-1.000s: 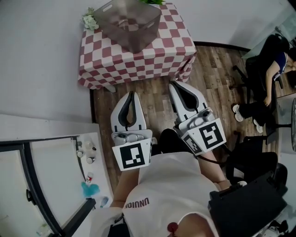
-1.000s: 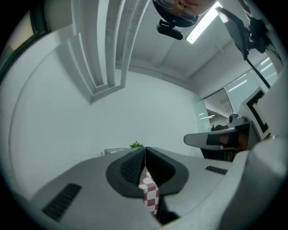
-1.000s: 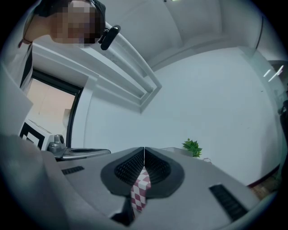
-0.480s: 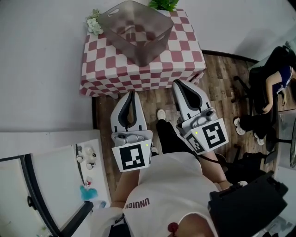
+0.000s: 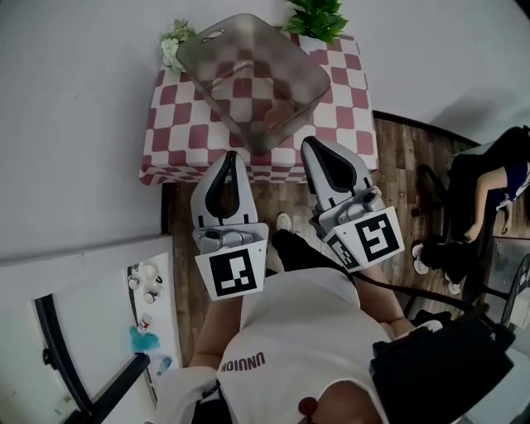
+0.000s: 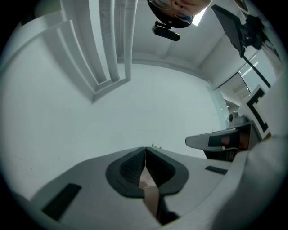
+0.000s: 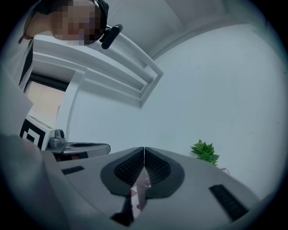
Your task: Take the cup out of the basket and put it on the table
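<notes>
- On the red-and-white checkered tabletop [image 5: 178,124] stands the basket [image 5: 207,74], grey and see-through, with a handle slot in its far wall.
- Inside the basket, low by its near corner, a reddish-brown smudge shows through the smoky wall. It is probably the cup [image 5: 278,113], though the head view is too dim there to be sure.
- Behind the basket to the right, a green plant [image 5: 319,18] stands at the tabletop's back edge. The right gripper view shows the same plant [image 7: 205,152] against a white wall.
- Left of the basket, at the tabletop's back left corner, sits a small bunch of white flowers [image 5: 172,43].
- Just in front of the basket's near corner, the left tool [image 5: 231,155] points toward it, its tip over the tabletop's front edge in the head view. In its own view the left tool [image 6: 145,148] has its dark ribbed pads [image 6: 130,167] pressed together with nothing between them.
- Right of that same corner, the right tool [image 5: 307,142] also points toward the basket, close beside its near wall. Seen from its own camera, the right tool [image 7: 144,148] is closed tip to tip, its pads [image 7: 157,168] empty.
- Below the basket, past the tabletop's front edge, lies a wooden floor [image 5: 397,166], with the person's shoe [image 5: 284,221] on it between the two tools.
- Well to the right of the basket, another person [image 5: 484,186] sits on a dark chair.
</notes>
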The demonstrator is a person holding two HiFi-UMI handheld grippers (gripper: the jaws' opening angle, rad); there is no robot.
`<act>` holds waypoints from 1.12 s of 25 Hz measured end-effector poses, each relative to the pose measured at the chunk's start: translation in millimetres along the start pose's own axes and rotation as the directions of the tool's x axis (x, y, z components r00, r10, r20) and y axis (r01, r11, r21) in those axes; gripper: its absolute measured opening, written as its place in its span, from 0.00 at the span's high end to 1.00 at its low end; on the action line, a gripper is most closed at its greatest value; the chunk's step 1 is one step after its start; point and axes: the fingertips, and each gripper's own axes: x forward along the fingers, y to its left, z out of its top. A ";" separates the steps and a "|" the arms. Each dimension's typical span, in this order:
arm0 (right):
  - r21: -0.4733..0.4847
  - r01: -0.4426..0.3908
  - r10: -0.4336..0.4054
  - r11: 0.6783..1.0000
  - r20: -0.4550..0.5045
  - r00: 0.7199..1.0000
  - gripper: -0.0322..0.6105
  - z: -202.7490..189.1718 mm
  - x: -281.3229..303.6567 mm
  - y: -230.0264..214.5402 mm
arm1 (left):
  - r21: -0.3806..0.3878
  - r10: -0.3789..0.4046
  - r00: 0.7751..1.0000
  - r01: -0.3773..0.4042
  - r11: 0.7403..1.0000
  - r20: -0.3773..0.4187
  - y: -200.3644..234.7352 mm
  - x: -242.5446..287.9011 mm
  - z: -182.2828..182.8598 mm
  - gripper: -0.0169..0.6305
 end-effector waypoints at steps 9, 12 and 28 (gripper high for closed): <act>-0.097 -0.091 0.093 0.991 0.018 0.995 0.92 8.6 59.4 -51.2 | 0.064 0.060 0.996 -0.064 0.996 0.060 3.9 78.4 14.4 0.95; -0.136 -0.110 0.115 0.985 0.030 0.993 0.92 12.3 73.2 -61.0 | 0.081 0.086 0.994 -0.092 0.992 0.073 7.3 92.8 17.8 0.95; -0.151 -0.258 0.257 0.954 -0.028 0.966 0.92 2.7 127.4 -89.0 | 0.105 0.120 0.985 -0.133 0.986 0.124 24.1 149.4 32.2 0.95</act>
